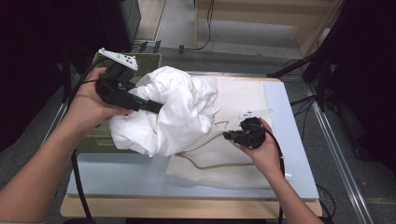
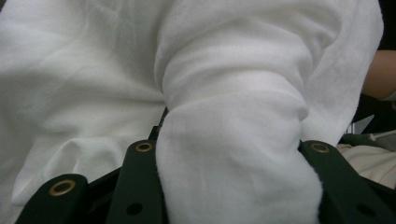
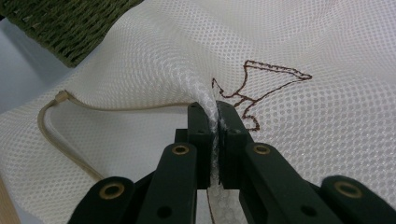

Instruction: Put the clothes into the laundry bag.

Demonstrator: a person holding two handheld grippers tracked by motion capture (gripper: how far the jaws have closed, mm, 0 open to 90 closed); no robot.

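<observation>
Two forearms reach in from the near edge of a pale blue worktop (image 1: pixel 116 172), each hand carrying a black two-jaw tool. Nearest the person, on the right, the right tool (image 1: pixel 227 135) is clamped tight on a pinched ridge of a cream mesh laundry bag (image 1: pixel 219 163); in the right gripper view the jaws of this tool (image 3: pixel 217 116) stand almost closed, with the mesh fold squeezed between them and rising in a small crest. A beige drawstring (image 3: pixel 51 135) loops across the mesh just beside the grip, and a brown stitched outline (image 3: pixel 261 88) marks the fabric directly beyond the jaw tips. The bag lies flat over the middle and right of the worktop, its near corner close to the front edge.

Farther in and to the left, the left tool (image 1: pixel 156 107) holds a bundled white garment (image 1: pixel 177 112), lifted above the bag's left side. In the left gripper view a thick roll of the white cloth (image 2: pixel 233 154) fills the gap between the jaws, which stand partly open around it and press against the roll on both sides. The rest of the garment billows beyond and to either side.

Behind the left hand, a green woven basket (image 1: pixel 100 140) sits at the worktop's left edge, partly covered by the cloth. Beyond the worktop lies grey floor (image 1: pixel 243 58) with cables.
</observation>
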